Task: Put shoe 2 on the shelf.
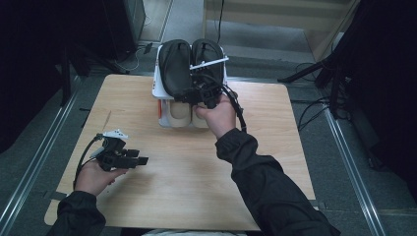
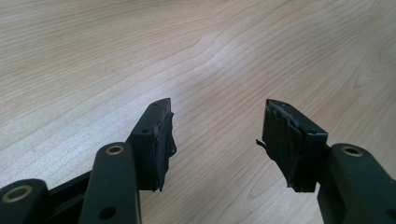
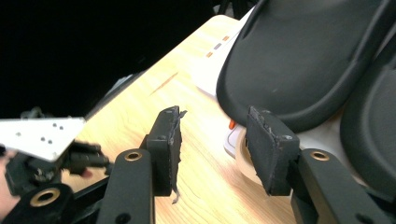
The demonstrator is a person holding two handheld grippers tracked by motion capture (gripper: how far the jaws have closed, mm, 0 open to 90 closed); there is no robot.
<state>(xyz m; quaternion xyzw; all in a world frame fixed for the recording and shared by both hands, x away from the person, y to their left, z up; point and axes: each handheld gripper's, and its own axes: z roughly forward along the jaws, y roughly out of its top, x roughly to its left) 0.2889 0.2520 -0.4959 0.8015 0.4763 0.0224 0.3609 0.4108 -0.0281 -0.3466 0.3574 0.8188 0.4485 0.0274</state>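
Left gripper [image 2: 217,133] low over the table [image 1: 187,167], jaws spread, right gripper [image 3: 212,140] by black shoes [image 1: 192,61] on a rack [image 1: 158,83], jaws spread

The high view is looking down from above on the whole table [image 1: 196,162], while the left gripper view is sitting very close over bare wood, and the right gripper view is looking low across the table at the black sandals [image 3: 303,56], which the high view is also showing.
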